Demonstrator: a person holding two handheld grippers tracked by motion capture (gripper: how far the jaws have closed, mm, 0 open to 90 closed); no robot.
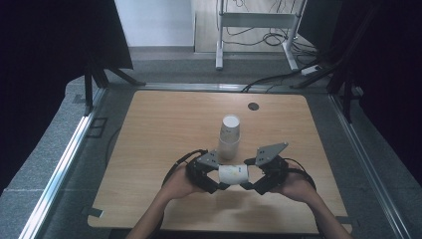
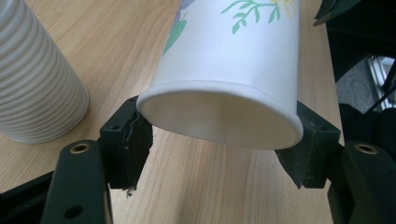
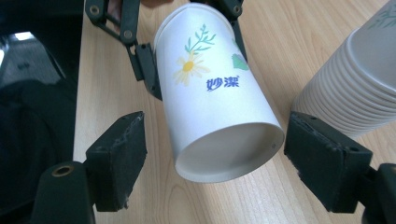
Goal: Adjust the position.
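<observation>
A white paper cup (image 1: 233,172) with a flower print lies on its side just above the wooden table, between both grippers. My left gripper (image 2: 217,149) is shut on the cup (image 2: 233,60) at its open rim, with a pad pressing on each side. My right gripper (image 3: 219,163) stands open around the cup's (image 3: 215,102) closed base, with a gap between each pad and the cup. From above, the left gripper (image 1: 220,178) and the right gripper (image 1: 247,178) face each other near the table's front edge. The left gripper's fingers (image 3: 147,70) appear at the cup's far end.
A stack of upside-down paper cups (image 1: 229,137) stands just behind the grippers, close to the held cup (image 2: 32,84) (image 3: 359,79). The table (image 1: 164,119) has a dark round cap (image 1: 254,106) near its back edge. Metal rails run along both sides, and cables lie on the floor behind.
</observation>
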